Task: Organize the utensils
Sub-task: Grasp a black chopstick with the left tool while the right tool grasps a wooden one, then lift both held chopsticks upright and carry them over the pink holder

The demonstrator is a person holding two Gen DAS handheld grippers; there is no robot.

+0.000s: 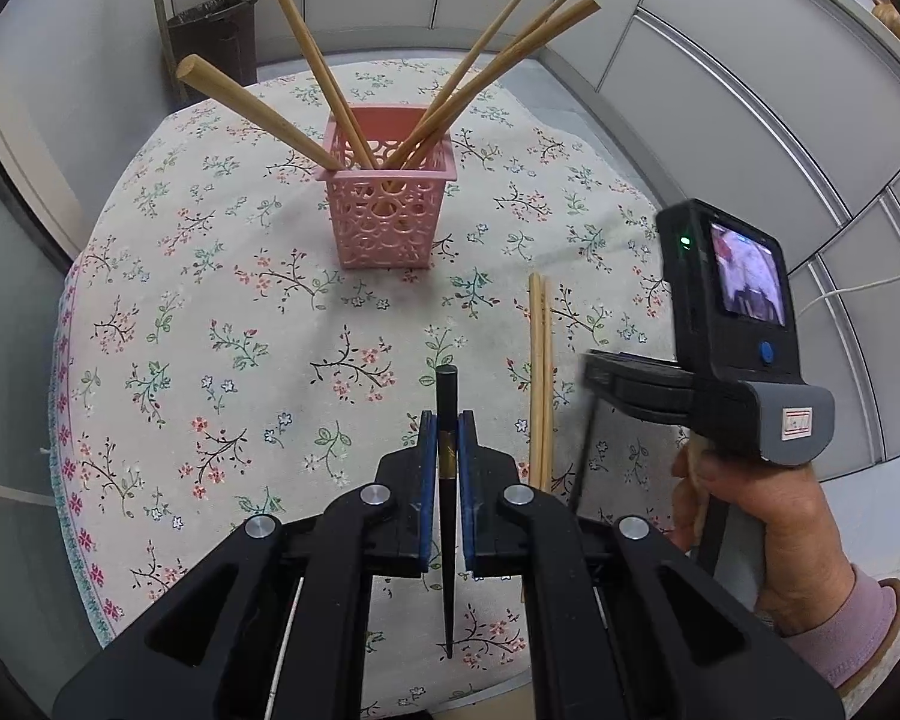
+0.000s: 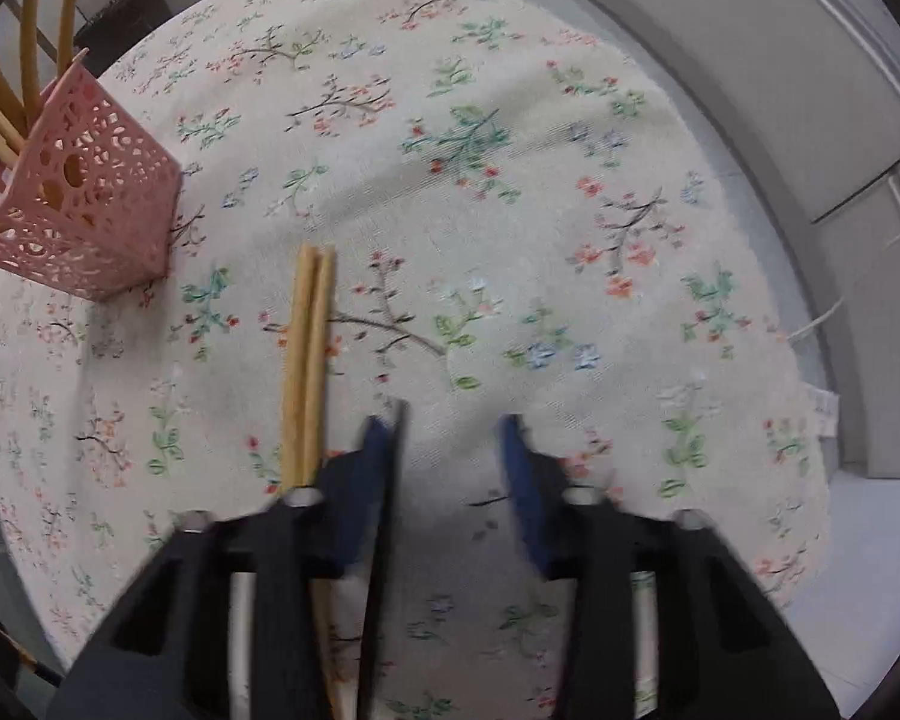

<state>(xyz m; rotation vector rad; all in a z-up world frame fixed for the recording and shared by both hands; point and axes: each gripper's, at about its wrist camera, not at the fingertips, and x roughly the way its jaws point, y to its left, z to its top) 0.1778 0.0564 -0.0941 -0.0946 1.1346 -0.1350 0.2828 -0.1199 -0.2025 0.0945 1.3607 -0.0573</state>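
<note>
Tablecloth (image 1: 222, 312), pale with a floral print, is covering the round table and filling most of both views. Standing on it toward the far side is a pink basket (image 1: 387, 204) with lattice walls, and five wooden sticks (image 1: 318, 69) are leaning out of it in different directions. Behind the table a dark bin (image 1: 213, 39) is sitting on the floor against the wall. The left gripper (image 1: 448, 438) is clamping a black chopstick (image 1: 448, 510) between its blue pads, with the blunt end poking forward past the fingertips and the pointed end trailing back underneath. The right gripper (image 2: 453, 420) is hovering over the cloth with its fingers spread apart and nothing between them; in the left view its handle and small screen are showing, gripped by the right hand (image 1: 762, 516). A pair of wooden chopsticks (image 2: 309, 360) is lying side by side on the cloth, just beside the right gripper's left finger and near the basket's front corner.
</note>
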